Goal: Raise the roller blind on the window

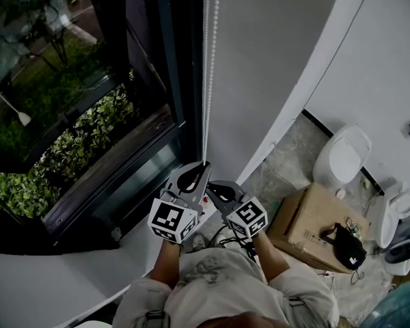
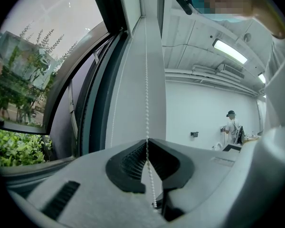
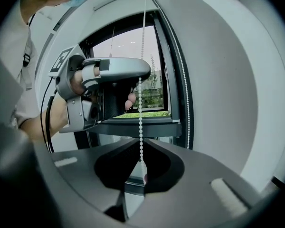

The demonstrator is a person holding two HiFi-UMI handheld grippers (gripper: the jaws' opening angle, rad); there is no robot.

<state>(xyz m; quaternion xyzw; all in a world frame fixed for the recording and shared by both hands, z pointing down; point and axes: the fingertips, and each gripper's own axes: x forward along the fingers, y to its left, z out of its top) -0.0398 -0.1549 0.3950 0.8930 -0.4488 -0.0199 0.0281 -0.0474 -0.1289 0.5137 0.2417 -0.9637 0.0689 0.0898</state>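
A white bead chain [image 1: 206,60] hangs straight down beside the dark window frame [image 1: 167,67]. My left gripper [image 1: 203,164] is shut on the chain, which runs up from its closed tips [image 2: 147,140] toward the top of the window. Just below and to the right sits my right gripper [image 1: 212,184]. In the right gripper view the chain [image 3: 140,108] passes between my right gripper's [image 3: 141,140] tips, which stand slightly apart around it, and its loose end dangles behind them. The left gripper [image 3: 141,76] shows above, clamped on the same strand. I cannot make out the blind's fabric.
Green hedges [image 1: 89,142] lie outside the glass. On the floor at the right stand a cardboard box [image 1: 314,227] with a black bag [image 1: 347,246] on it, and white toilets [image 1: 342,157]. A second chain strand [image 3: 183,80] runs along the frame. A person [image 2: 231,125] stands far off.
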